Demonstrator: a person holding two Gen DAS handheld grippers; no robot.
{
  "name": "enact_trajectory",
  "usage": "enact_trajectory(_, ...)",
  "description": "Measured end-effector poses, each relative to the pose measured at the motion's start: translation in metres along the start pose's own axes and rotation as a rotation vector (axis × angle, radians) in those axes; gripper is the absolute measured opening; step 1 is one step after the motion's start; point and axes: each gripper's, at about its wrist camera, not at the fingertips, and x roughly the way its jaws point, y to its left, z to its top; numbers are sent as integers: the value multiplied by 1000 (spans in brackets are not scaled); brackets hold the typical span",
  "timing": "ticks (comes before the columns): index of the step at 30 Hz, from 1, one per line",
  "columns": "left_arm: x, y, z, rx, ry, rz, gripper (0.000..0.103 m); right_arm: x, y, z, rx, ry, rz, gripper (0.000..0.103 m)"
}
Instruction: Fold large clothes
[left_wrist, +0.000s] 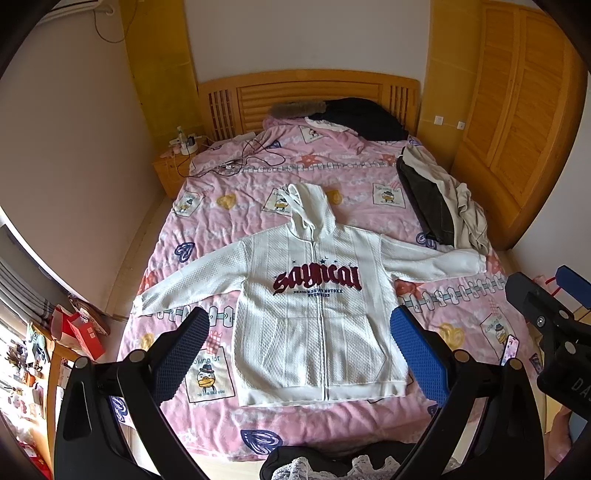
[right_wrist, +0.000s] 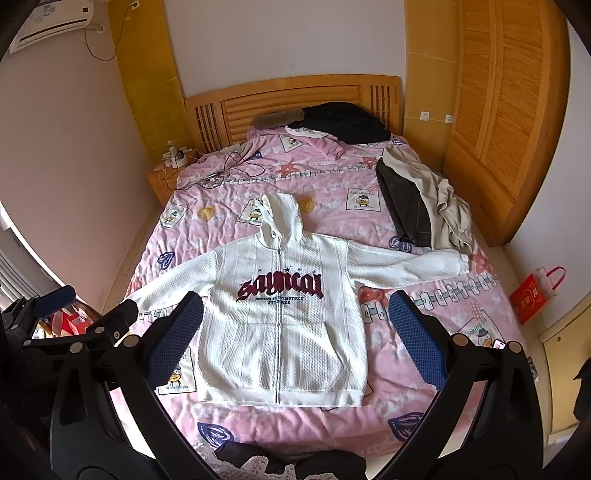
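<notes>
Hoodie is lying flat, face up and zipped on the pink bedspread, sleeves spread, while the left gripper and right gripper are hovering above it, both spread wide and empty; advisable to be taking a sleeve cuff first.

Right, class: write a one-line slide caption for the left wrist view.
Open left tongs hover over a white zip hoodie spread flat, sleeves out, on a pink bedspread.
</notes>
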Motion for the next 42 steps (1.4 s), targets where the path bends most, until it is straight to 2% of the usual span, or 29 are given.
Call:
enact_trajectory(9,-7,-1,4,3,-4,3,95,-26,4,-6,-2,-15,3,98)
enact_trajectory(18,-26,3,19,3,-1,9,95,-25,6,-6,-6,-18,3,98)
enact_trajectory(27,-21,9,28,2,3,8,95,-24,9,-8,-6,-19,1,98)
enact_trajectory(34,-20,10,16,-6,-1,12,95,-20,9,-8,-17,-14,9,98)
enact_trajectory(42,-9,-2,20,-49,18,68,95,-2,-9,2,-42,20,59,98)
